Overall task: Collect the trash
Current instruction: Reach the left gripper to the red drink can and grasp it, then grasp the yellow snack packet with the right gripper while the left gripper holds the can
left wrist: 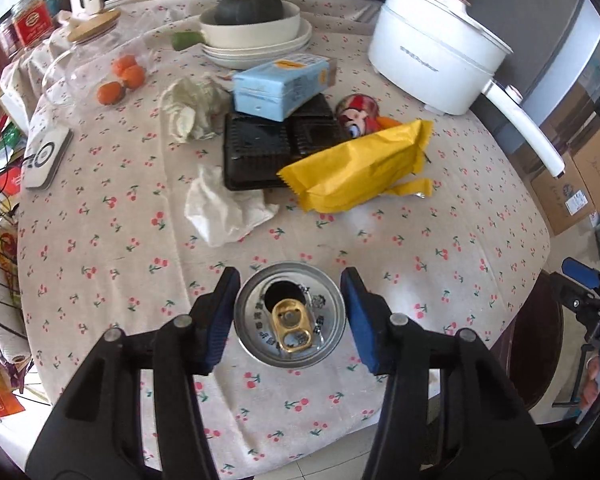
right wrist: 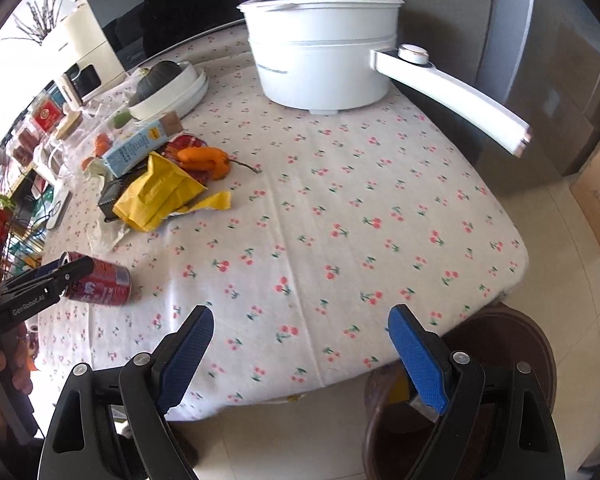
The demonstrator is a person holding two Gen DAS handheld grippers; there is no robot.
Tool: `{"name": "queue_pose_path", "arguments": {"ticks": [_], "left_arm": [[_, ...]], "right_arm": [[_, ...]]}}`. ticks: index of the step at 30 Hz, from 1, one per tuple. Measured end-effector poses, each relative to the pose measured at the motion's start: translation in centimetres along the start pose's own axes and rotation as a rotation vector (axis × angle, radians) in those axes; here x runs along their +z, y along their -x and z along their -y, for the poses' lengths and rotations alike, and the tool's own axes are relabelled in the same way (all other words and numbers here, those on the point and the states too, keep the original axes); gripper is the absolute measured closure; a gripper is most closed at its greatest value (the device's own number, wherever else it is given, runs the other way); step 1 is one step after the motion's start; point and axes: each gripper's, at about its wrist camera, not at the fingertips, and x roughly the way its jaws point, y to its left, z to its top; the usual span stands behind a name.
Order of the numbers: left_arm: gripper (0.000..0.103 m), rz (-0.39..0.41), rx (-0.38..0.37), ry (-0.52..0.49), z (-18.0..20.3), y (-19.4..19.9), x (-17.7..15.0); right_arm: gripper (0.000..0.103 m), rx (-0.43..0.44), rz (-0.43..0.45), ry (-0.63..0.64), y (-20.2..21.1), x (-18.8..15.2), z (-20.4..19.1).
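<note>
Left claw spread around upright red can at near edge of desk, pads just beside, not touching. Right claw spread, pinching nothing. Yellow wrapper farther back.

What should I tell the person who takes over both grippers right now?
Left gripper: open around the red can, which lies on its side near the table edge; not clamped.
Right gripper: open, empty, over the near edge.
Nothing visibly collected yet.
Left: can, yellow wrapper, two crumpled tissues, black tray, blue carton.
</note>
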Motion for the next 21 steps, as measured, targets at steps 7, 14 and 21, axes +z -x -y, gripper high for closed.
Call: {"name": "queue_pose_path", "arguments": {"ticks": [7, 14, 21], "left_arm": [[0.049, 0.035, 0.052, 0.079, -4.3, 0.9, 0.0], [0.049, 0.094, 0.076, 0.097, -6.4, 2.8, 0.1], [0.049, 0.083, 0.063, 0.122, -7.4, 2.7, 0.1]], "right_arm": [[0.012, 0.113, -0.015, -0.026, -2.9, 3.2, -5.9], [0.012, 0.18, -0.021, -0.121, -7.2, 6.2, -10.0], [0.014, 0.203, -0.039, -0.27, -11.2, 8.3, -11.6]]}}
